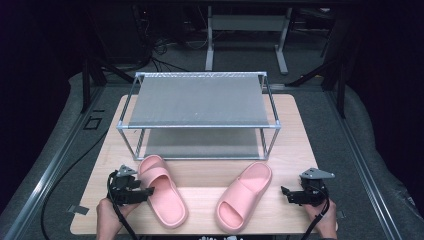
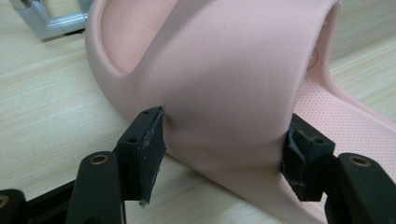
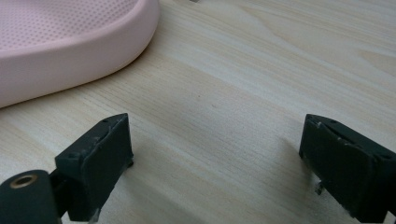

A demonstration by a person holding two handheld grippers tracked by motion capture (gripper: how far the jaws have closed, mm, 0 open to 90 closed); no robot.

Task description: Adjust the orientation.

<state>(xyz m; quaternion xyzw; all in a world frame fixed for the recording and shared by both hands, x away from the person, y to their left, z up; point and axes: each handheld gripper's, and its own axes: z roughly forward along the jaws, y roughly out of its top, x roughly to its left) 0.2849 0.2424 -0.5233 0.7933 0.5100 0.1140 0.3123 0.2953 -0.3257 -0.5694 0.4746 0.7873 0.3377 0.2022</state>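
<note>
Two unmarked pink slippers (image 1: pixel 162 190), left tool (image 2: pixel 224 154) clamped on one strap

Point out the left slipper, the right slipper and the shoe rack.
left slipper (image 1: pixel 162 192), high view, on its strap.
right slipper (image 1: pixel 243 196), high view, on its strap.
shoe rack (image 1: pixel 199 126), high view, on its front top rail.

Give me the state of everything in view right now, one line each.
Left claw: shut on the left slipper's strap.
Right claw: open, nothing between its jaws.
Left slipper: flat on the table, gripped.
Right slipper: flat on the table, untouched.
Rack: upright, both shelves bare.
</note>
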